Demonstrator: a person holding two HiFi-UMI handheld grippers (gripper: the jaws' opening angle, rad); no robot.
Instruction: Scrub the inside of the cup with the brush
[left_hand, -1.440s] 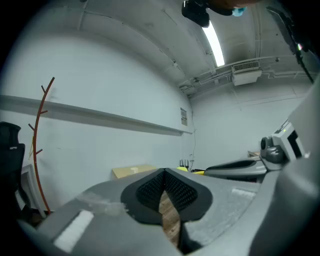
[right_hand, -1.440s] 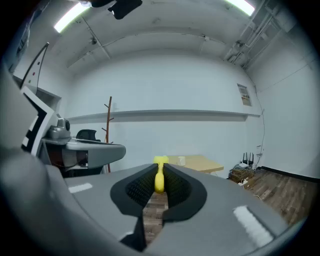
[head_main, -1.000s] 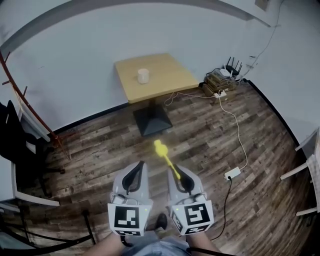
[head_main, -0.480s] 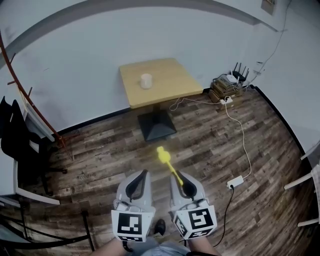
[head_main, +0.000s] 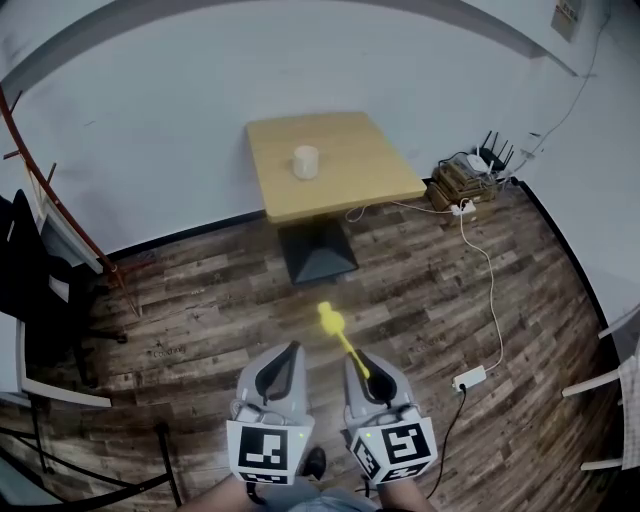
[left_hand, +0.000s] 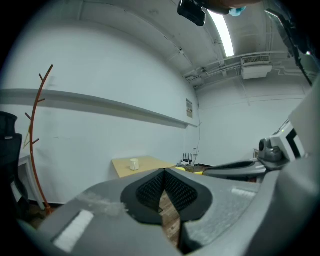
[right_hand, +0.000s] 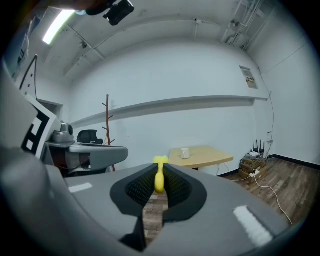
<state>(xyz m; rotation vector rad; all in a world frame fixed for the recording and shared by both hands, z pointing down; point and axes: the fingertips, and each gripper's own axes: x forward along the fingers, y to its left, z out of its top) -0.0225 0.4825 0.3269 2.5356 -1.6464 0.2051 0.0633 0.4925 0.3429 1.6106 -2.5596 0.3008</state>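
Both sit at lower centre: left gripper (head_main: 286, 352) jaws clenched on nothing, right gripper (head_main: 362, 362) jaws grasping the yellow brush (head_main: 335, 328). The cup (head_main: 305, 161) stands on the counter (head_main: 370, 170), upper centre. Gripped by its tail, the brush could swivel against the rim.

A square wooden bench (head_main: 352, 172) stands by the white wall (head_main: 180, 130). To its right sits a router (head_main: 492, 158), with a white cable (head_main: 490, 290) crossing the plank floor (head_main: 200, 300).
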